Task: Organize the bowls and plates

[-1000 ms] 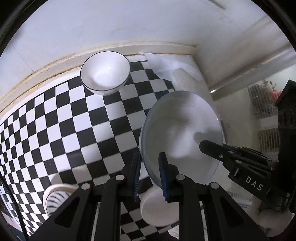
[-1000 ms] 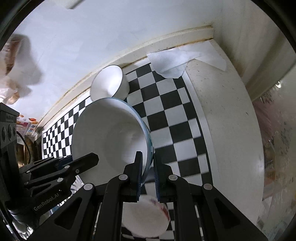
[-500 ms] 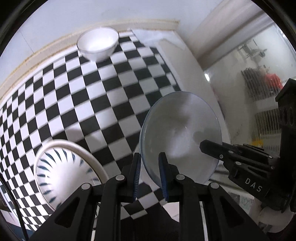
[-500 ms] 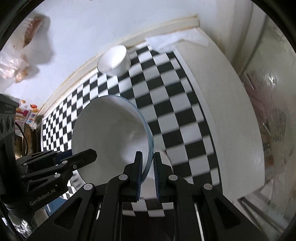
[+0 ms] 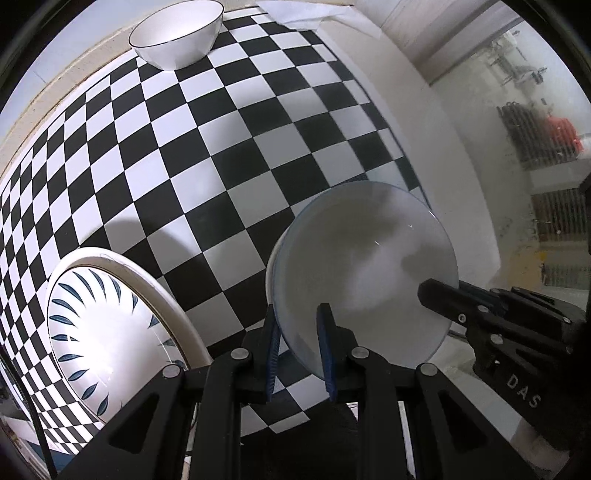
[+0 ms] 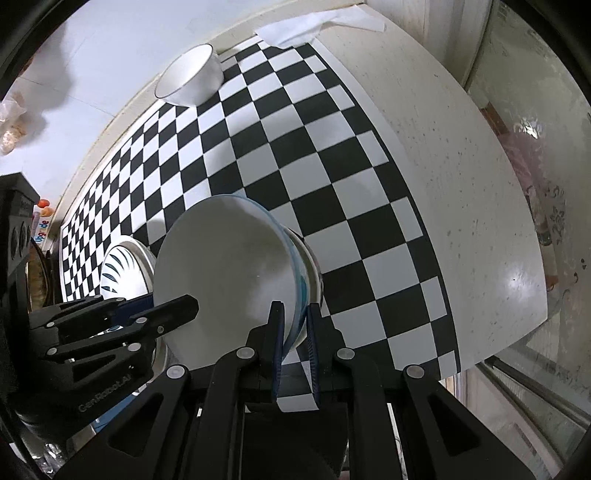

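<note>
Both grippers hold one large pale bowl with a blue-tinted rim [image 5: 365,273], [image 6: 229,273] tilted above the checkered cloth. My left gripper [image 5: 299,325] is shut on its near left rim. My right gripper [image 6: 295,321] is shut on its right rim. A white plate with blue leaf marks [image 5: 107,332], [image 6: 123,266] lies on the cloth to the left. A white bowl with a thin dark rim [image 5: 177,31], [image 6: 190,75] stands at the far edge by the wall.
The black-and-white checkered cloth [image 5: 221,147] covers a pale speckled counter [image 6: 461,147], whose curved right edge drops off. A white paper towel [image 6: 317,24] lies at the far corner. A wall runs along the back.
Both grippers have pulled back and lifted with the bowl. The far white bowl looks more distant, and the blue-leaf plate has come fully into view at the left.
</note>
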Tool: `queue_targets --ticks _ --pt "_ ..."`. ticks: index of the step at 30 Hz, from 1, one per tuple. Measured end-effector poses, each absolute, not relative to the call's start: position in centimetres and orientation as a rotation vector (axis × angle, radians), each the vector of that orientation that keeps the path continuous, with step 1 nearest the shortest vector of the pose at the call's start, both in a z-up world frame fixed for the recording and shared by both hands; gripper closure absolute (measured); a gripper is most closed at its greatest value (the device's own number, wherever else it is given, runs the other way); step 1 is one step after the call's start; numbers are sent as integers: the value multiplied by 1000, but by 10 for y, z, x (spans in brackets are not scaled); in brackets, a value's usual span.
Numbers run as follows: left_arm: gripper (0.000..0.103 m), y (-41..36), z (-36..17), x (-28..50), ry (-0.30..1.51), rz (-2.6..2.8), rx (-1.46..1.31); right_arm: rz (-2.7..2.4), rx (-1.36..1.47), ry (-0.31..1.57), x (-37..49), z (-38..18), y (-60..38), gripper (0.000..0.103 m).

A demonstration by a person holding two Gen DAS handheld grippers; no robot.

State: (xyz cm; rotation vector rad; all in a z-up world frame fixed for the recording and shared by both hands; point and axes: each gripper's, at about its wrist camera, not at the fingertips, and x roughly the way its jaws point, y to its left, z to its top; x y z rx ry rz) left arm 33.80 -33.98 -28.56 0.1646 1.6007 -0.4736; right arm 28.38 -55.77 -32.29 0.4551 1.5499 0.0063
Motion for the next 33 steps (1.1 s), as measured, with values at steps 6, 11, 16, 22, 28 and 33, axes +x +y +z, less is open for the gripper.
queue_targets --ticks 6,11,16,22,28,33 --pt "86 -343 -294 340 1607 -449 189 16 446 1575 286 -331 -553 90" --pt "86 -342 -297 339 1615 -441 193 27 448 1590 287 -334 -552 90" --pt "86 -344 -299 340 1618 -439 196 35 449 1599 289 -334 -552 90" --pt "86 -339 -295 339 1624 -449 182 46 449 1616 290 -336 -554 90" --pt "85 -318 -246 348 1547 -460 105 71 476 1584 291 -312 -566 90" --pt "77 -294 -200 383 1445 -436 -6 93 458 1503 314 -272 -574 81"
